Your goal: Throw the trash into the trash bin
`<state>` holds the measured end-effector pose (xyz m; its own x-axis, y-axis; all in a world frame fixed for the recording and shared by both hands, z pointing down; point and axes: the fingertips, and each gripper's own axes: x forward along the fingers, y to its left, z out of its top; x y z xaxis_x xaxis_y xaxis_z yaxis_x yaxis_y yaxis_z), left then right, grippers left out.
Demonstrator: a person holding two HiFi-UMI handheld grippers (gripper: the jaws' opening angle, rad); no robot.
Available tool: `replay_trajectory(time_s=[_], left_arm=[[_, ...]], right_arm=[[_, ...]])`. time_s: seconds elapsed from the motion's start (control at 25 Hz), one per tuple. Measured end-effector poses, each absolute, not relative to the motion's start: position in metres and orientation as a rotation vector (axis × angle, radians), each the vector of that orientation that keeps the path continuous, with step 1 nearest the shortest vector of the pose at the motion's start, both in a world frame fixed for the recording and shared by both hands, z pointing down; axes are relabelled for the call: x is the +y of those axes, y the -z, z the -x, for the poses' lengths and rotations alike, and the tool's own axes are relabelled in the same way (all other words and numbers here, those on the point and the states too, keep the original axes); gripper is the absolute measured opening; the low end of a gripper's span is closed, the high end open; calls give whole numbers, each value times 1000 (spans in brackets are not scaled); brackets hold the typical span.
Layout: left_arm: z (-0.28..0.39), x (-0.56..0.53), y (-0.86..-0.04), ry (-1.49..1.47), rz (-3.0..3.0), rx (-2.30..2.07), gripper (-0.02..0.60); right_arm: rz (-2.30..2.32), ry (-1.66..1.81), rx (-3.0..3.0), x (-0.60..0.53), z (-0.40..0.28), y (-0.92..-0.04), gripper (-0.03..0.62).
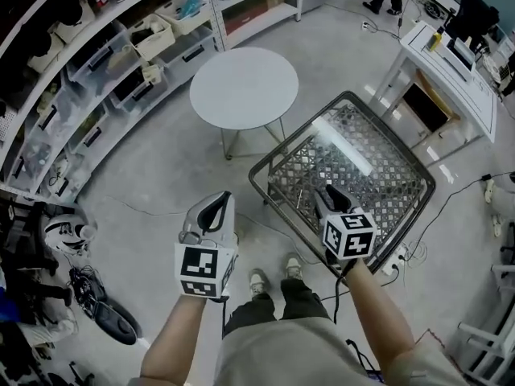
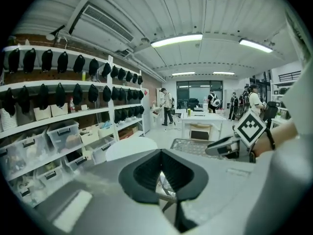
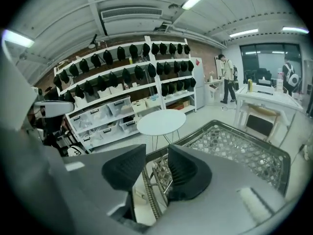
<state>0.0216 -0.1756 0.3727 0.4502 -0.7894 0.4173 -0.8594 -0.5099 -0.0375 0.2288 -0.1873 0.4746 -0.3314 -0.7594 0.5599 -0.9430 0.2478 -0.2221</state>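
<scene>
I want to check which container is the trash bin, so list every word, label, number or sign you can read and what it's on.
No text can be read in any view.
Storage bins on the shelves: dark front patches, too small to read.
Marker cubes: black-and-white square patterns only, no letters or digits.
Wire basket: no label visible.

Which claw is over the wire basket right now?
The right claw, above the wire basket's near rim; the left claw hangs over the floor.
</scene>
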Motion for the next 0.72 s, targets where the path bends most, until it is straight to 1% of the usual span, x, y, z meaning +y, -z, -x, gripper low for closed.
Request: replay_trajectory(time_s=[0.36, 0.72], left_arm=[[-25, -201, -469, -713, -2390, -1374, 2], [-24, -209, -538, -799, -2284, -1300, 2]], right_arm=[[-1452, -934, -2028, -207, -215, -595, 141], [-1387, -1117, -1858, -210, -207, -689, 140]])
